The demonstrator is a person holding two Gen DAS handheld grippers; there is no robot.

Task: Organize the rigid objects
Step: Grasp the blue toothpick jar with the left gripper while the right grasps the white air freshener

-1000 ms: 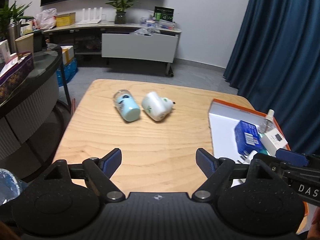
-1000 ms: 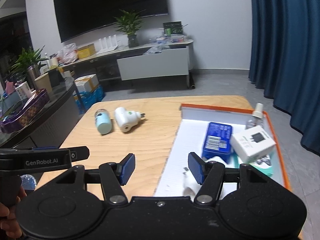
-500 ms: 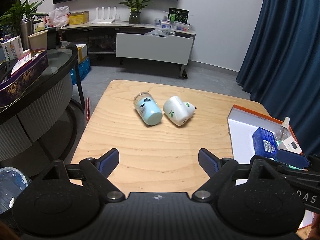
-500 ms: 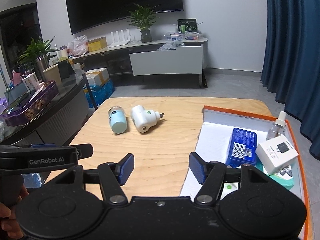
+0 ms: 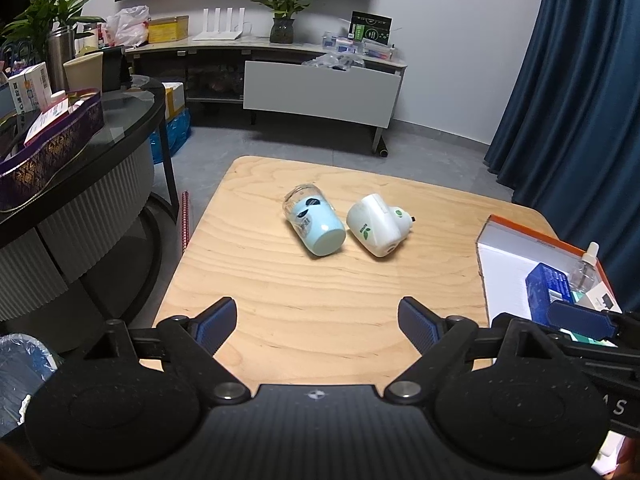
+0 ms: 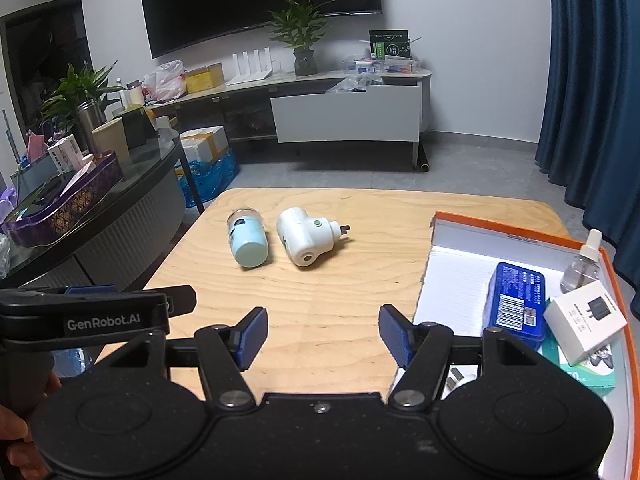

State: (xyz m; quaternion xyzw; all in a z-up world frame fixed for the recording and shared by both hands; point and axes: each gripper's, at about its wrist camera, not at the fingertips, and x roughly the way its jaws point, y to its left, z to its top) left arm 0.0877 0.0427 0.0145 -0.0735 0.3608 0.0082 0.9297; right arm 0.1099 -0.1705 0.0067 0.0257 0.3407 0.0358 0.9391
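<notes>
Left gripper (image 5: 316, 326) spread, nothing between jaws, just been widening; right gripper (image 6: 320, 336) likewise. Ahead on wooden table (image 5: 320, 292): pale blue bottle (image 5: 316, 226) lying just left of white plug-in device (image 5: 378, 226). Right of both, orange-rimmed box (image 6: 452, 280).

left gripper (image 5: 316, 320) empty, fingers widening, right gripper (image 6: 320, 338) likewise

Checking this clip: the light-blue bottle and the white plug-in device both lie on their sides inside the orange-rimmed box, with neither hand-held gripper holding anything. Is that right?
Not quite. The light-blue bottle and the white plug-in device do lie on their sides, but on the bare wooden table, well outside the orange-rimmed box. The right wrist view shows this. Neither hand-held gripper holds anything.
</notes>
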